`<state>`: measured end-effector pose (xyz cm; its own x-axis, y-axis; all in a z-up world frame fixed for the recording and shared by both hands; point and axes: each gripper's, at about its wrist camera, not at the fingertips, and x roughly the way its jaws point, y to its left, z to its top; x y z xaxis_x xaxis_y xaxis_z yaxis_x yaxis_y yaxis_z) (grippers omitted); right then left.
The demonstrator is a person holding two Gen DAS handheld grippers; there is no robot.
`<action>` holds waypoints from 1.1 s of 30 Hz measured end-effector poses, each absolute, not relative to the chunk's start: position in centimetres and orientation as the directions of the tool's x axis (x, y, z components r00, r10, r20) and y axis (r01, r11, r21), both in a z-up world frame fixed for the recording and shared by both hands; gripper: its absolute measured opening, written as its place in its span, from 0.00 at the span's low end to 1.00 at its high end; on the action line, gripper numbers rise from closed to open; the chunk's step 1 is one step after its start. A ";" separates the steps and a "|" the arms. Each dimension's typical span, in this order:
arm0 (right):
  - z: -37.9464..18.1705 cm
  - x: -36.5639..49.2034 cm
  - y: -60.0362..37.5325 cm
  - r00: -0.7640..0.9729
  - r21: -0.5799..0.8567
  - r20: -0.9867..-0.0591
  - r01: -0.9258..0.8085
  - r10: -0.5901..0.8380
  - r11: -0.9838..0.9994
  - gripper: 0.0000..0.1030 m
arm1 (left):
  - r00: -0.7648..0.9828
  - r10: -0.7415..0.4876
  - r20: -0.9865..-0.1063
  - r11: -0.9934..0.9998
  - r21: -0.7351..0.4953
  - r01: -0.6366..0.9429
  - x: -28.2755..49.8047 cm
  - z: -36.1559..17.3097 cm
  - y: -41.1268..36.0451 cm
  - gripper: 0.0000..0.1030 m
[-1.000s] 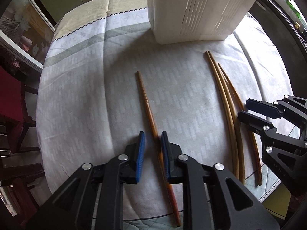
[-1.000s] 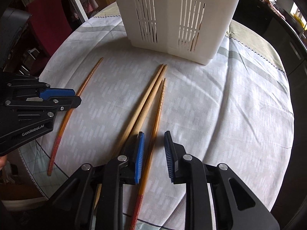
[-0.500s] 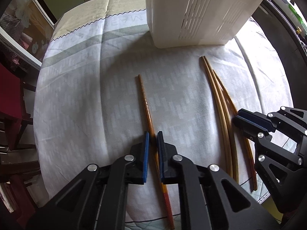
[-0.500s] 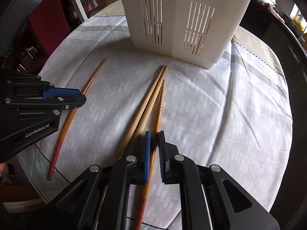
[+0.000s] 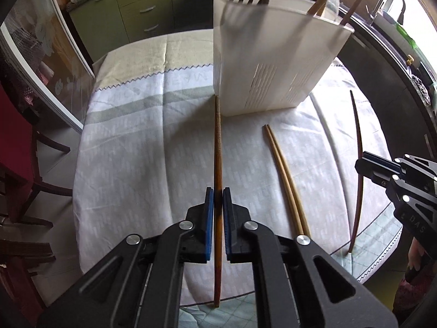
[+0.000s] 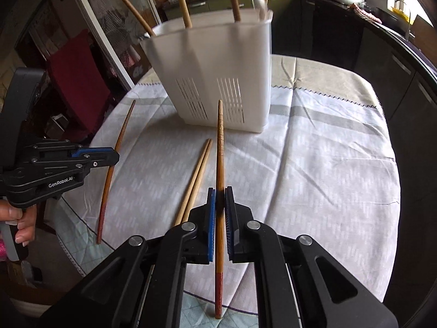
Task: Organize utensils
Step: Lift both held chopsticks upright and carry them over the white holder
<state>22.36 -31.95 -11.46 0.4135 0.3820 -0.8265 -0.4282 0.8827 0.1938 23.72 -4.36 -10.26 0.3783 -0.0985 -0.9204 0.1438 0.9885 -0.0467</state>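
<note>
My left gripper (image 5: 217,191) is shut on a dark brown chopstick (image 5: 217,147) and holds it lifted above the table, tip toward the white slotted utensil holder (image 5: 273,63). My right gripper (image 6: 220,190) is shut on a second brown chopstick with a red end (image 6: 220,147), also lifted, pointing at the holder (image 6: 218,73). A pair of pale bamboo chopsticks (image 5: 284,175) lies on the cloth between the grippers; it also shows in the right wrist view (image 6: 195,180). Each gripper shows in the other's view, the right (image 5: 366,164) and the left (image 6: 109,155).
The holder contains several wooden utensils, a spoon (image 6: 259,2) and a fork-like utensil (image 5: 240,0). The round table has a white cloth (image 5: 142,147). A dark red chair (image 6: 79,82) stands left of the table. Green cabinets (image 5: 142,8) are behind it.
Both grippers have closed on their chopsticks and lifted them off the cloth. Both views have risen and tilted up, so the holder's top now shows.
</note>
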 end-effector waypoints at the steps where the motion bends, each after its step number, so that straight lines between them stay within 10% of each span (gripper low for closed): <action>1: -10.7 22.0 -32.4 0.431 0.196 -0.814 -0.427 0.389 0.883 0.07 | 0.396 -0.102 -0.912 0.988 -0.046 0.150 23.4 -9.5 -4.3 0.07; 33: -6.1 18.2 -34.7 0.531 0.190 -0.738 -0.427 0.416 0.884 0.07 | 0.544 -0.148 -0.826 0.979 -0.044 0.199 18.3 -3.4 -5.1 0.07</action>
